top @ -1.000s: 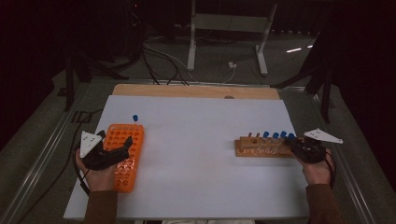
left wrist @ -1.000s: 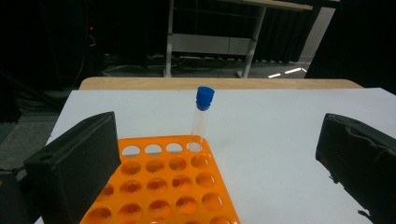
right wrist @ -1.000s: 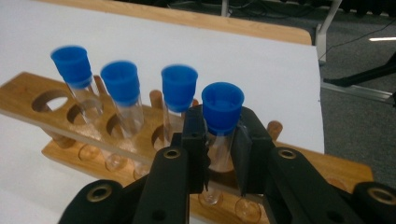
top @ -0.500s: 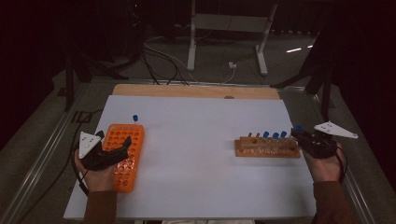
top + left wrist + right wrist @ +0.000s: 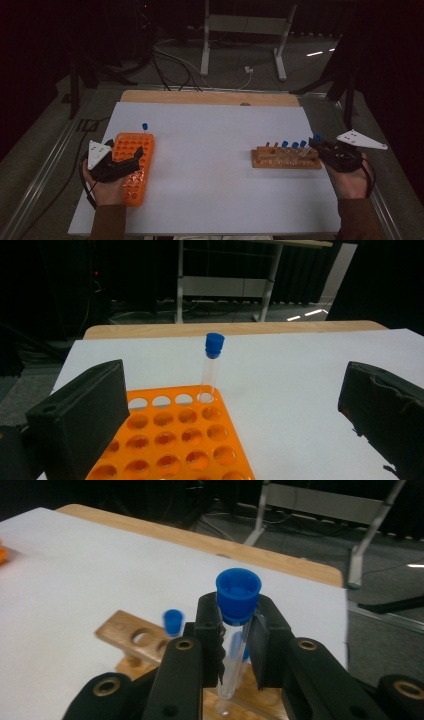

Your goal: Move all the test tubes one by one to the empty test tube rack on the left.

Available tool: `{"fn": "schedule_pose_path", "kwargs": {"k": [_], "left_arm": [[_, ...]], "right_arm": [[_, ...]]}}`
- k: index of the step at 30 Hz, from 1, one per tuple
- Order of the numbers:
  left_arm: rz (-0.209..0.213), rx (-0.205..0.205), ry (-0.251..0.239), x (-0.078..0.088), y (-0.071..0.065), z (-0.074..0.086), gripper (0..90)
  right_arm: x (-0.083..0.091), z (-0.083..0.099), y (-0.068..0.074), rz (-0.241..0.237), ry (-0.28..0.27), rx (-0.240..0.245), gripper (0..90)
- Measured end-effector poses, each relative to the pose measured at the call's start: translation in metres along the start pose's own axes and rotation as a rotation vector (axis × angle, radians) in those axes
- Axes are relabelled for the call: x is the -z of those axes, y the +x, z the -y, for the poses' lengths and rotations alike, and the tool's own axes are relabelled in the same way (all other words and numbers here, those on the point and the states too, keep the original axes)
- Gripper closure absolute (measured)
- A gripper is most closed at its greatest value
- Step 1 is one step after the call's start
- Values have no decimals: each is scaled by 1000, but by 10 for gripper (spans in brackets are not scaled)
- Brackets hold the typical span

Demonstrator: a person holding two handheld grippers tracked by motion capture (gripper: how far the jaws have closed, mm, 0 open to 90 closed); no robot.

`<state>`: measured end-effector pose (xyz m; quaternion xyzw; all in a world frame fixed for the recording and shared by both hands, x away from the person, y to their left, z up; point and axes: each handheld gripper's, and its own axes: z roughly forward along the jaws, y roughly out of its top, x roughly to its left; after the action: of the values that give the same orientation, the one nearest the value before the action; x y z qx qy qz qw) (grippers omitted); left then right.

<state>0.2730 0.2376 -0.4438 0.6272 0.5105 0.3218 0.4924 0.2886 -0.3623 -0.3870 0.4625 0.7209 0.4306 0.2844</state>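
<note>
A clear test tube with a blue cap [image 5: 236, 625] is clamped upright between the jaws of my right gripper [image 5: 236, 645], lifted above the right end of the wooden rack [image 5: 286, 159]; its cap [image 5: 316, 137] rises at the gripper's tip [image 5: 320, 146]. Other blue-capped tubes [image 5: 294, 146] stand in the wooden rack. My left gripper [image 5: 131, 159] rests open over the orange rack [image 5: 134, 167], its jaws wide apart in the left gripper view. One blue-capped tube [image 5: 211, 367] stands in the orange rack's far corner hole [image 5: 144, 127].
The white table top [image 5: 210, 150] has a wooden strip [image 5: 210, 98] along its far edge. A metal stand [image 5: 245, 40] and cables lie on the dark floor beyond. Metal rails run along both table sides.
My right gripper has pulled back to the right and risen from the wooden rack with a blue-capped tube in it. The left gripper has stayed over the orange rack.
</note>
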Motion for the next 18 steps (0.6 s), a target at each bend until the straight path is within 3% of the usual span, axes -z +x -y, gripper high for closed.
{"fn": "schedule_pose_path", "kwargs": {"k": [18], "left_arm": [[66,-44,-34,-5,-16,-3,8]], "right_arm": [[-37,-13,59,-166,6,53,764]]}}
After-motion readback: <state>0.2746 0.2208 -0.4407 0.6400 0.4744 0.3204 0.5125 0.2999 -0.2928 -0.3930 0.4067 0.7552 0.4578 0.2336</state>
